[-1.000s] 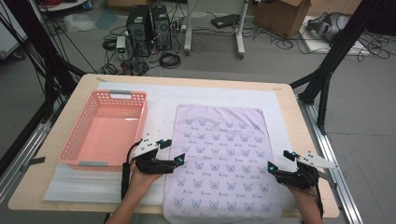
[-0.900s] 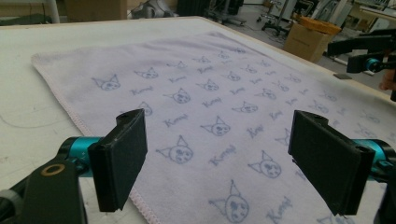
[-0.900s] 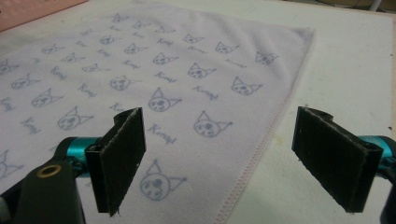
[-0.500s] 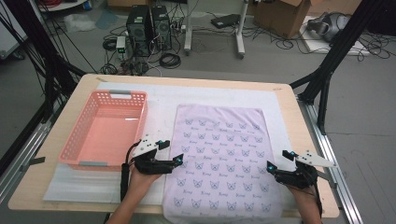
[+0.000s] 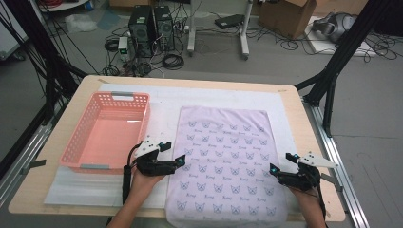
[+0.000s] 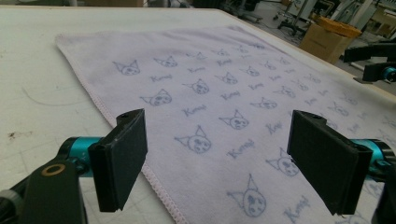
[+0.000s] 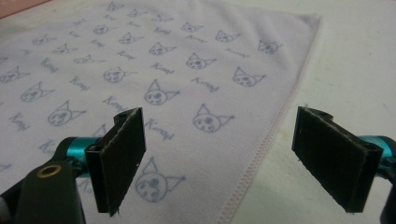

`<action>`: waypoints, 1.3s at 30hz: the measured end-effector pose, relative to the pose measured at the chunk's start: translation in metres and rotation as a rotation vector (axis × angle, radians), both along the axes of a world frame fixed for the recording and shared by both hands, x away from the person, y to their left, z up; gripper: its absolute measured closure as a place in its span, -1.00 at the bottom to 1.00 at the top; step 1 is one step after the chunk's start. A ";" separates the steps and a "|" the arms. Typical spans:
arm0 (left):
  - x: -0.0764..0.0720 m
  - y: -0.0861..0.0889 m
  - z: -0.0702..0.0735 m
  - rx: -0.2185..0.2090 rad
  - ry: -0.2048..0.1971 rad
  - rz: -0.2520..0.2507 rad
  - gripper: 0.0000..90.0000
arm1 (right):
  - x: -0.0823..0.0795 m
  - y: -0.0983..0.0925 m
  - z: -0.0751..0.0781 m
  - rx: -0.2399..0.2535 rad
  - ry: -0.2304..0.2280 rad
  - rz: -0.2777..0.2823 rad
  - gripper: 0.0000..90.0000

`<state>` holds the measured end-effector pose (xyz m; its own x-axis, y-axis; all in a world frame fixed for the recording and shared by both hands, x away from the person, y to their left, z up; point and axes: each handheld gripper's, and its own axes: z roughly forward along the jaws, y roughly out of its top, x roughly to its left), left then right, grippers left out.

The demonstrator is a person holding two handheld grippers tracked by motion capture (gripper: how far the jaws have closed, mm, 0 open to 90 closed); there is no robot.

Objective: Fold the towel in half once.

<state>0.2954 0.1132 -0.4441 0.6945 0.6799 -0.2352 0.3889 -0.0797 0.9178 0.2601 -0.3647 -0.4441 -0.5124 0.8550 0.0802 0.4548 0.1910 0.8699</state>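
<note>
Lilac cat-print towel [image 5: 227, 164] lies flat on the white table mat [image 5: 161, 102], right of the empty pink basket [image 5: 107, 135], its near end reaching the table's near edge.

Your left gripper [image 5: 177, 162] sits at the towel's left hem, jaws spread wide, holding nothing; the left gripper view shows the stitched hem [image 6: 154, 179] running between them. Your right gripper [image 5: 274, 169] is at the right hem, jaws likewise wide apart and empty.

Risks:
- Close too high and the pads miss the thin hem and pinch air.
- Close too deep and you bunch the cloth or drag the mat.
- Uneven heights on the two sides would probably skew any fold.

Against a second ago: the left gripper has edged right toward the hem; the right is almost unchanged. The towel has not moved.
</note>
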 end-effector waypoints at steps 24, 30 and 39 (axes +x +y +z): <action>0.076 -0.023 0.024 0.043 0.122 0.076 -0.48 | 0.058 0.001 0.011 0.028 0.123 -0.003 -0.64; 0.098 -0.029 0.014 0.117 0.180 0.121 -0.46 | 0.087 0.005 0.012 0.016 0.185 -0.027 -0.64; 0.115 -0.026 0.001 0.172 0.197 0.217 -0.32 | 0.116 0.009 0.006 -0.029 0.238 -0.084 -0.49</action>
